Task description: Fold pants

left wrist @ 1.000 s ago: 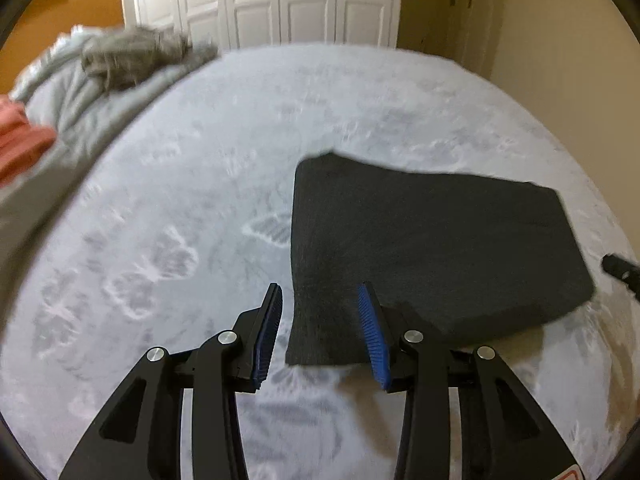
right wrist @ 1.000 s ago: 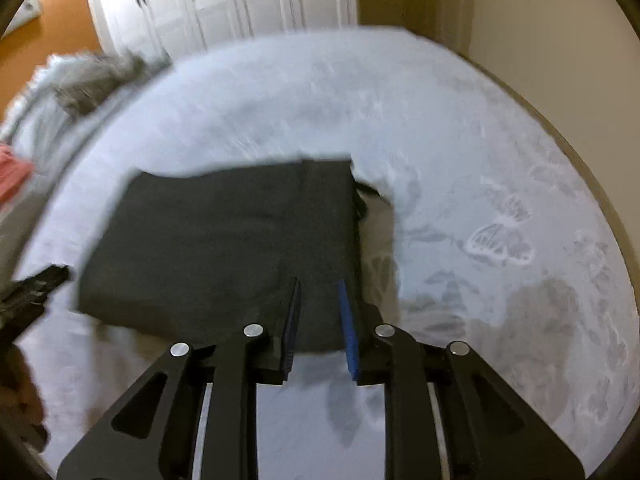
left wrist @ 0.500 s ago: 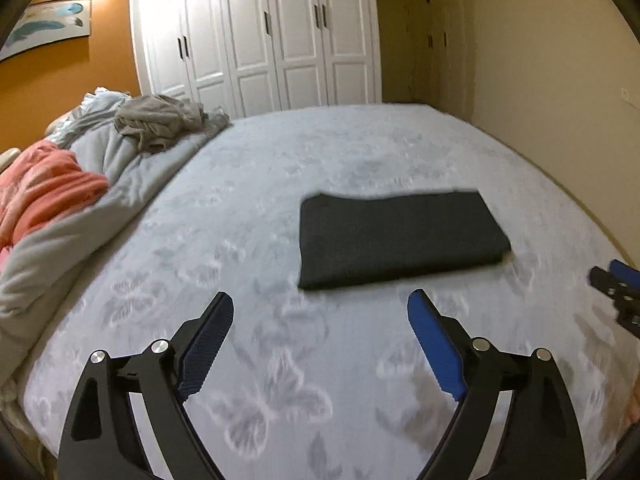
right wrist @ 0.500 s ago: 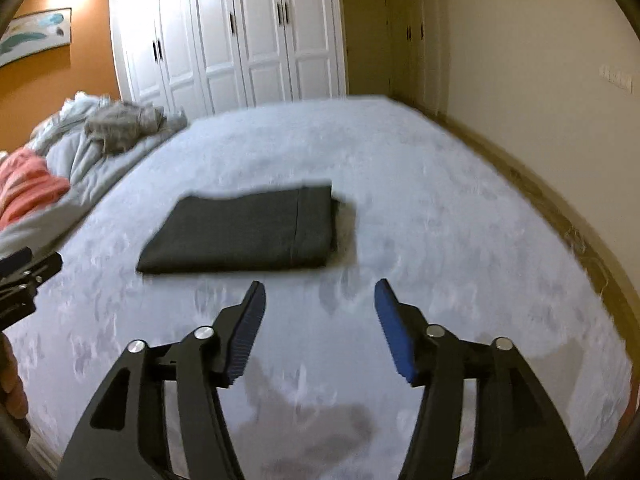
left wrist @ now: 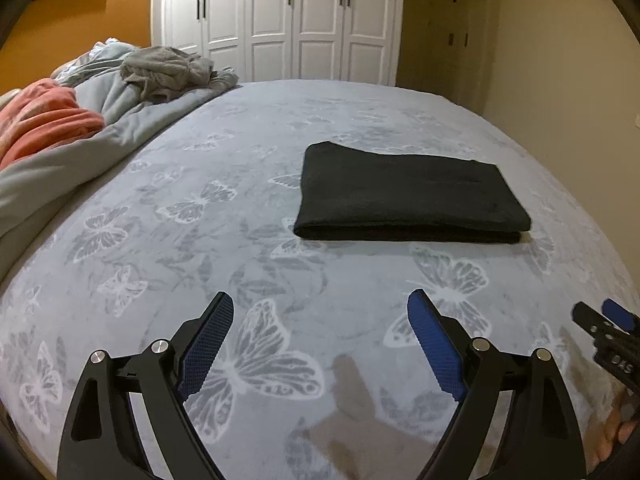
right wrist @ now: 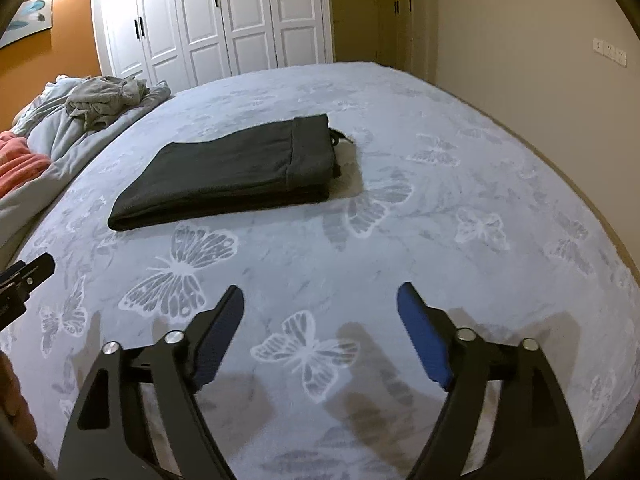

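Two tools: both in view, both holding nothing
Left tool [left wrist: 320,312]: fingers spread wide, blue pads [left wrist: 208,348] facing each other, hanging over the near part of the bed with just butterfly print between them
Right tool [right wrist: 320,304]: same deal, spread wide and gripping nothing, over the near edge of the bed, well short of the pants
Cross-view: the right tool's tip peeks in at the right edge of the left wrist view, and the left tool's tip shows at the left edge of the right wrist view
Pants [left wrist: 408,192]: dark, black-ish, folded into a neat flat rectangle, lying on the bed well ahead of both tools, touching neither
Pants detail: from the right wrist view [right wrist: 236,168] you can see stacked layers along the near edge, a seam band across the top near the right end, and a bit of cord or strap poking out at the far right corner
Bed [left wrist: 256,152]: pale grey-blue cover with white butterfly pattern
Bedding pile [left wrist: 120,108]: grey duvet bunched along the left side
Grey garment [left wrist: 168,70]: crumpled on top of that pile
Orange blanket [left wrist: 44,120]: also on the left, nearer than the grey garment
Wardrobe [left wrist: 280,20]: white panelled doors behind the bed
Walls: orange on the left with a framed picture [right wrist: 28,18], cream on the right
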Demonstrator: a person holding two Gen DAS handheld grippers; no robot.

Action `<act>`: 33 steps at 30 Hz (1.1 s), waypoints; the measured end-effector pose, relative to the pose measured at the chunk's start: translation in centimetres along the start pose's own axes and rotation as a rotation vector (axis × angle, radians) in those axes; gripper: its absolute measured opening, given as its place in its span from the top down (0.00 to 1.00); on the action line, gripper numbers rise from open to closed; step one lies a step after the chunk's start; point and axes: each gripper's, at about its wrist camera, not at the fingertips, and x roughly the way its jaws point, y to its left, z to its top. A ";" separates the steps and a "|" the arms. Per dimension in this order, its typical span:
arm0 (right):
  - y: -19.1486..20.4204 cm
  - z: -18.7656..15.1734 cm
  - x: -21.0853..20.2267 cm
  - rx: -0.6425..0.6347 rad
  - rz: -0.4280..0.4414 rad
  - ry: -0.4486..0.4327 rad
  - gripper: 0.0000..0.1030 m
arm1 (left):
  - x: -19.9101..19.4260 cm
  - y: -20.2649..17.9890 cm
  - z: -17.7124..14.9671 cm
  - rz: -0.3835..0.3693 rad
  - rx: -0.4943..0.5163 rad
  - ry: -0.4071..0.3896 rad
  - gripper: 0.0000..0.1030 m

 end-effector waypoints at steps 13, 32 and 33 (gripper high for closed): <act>-0.3 -1.8 2.1 -0.029 -0.072 -0.005 0.18 | 2.2 -1.3 -1.9 0.048 0.063 -0.047 0.16; 0.9 -3.1 3.4 -0.089 -0.114 -0.001 0.14 | 4.4 -1.3 -3.2 0.049 0.039 -0.004 0.16; 0.9 -3.1 3.4 -0.089 -0.113 0.000 0.14 | 4.4 -1.3 -3.2 0.049 0.040 -0.003 0.16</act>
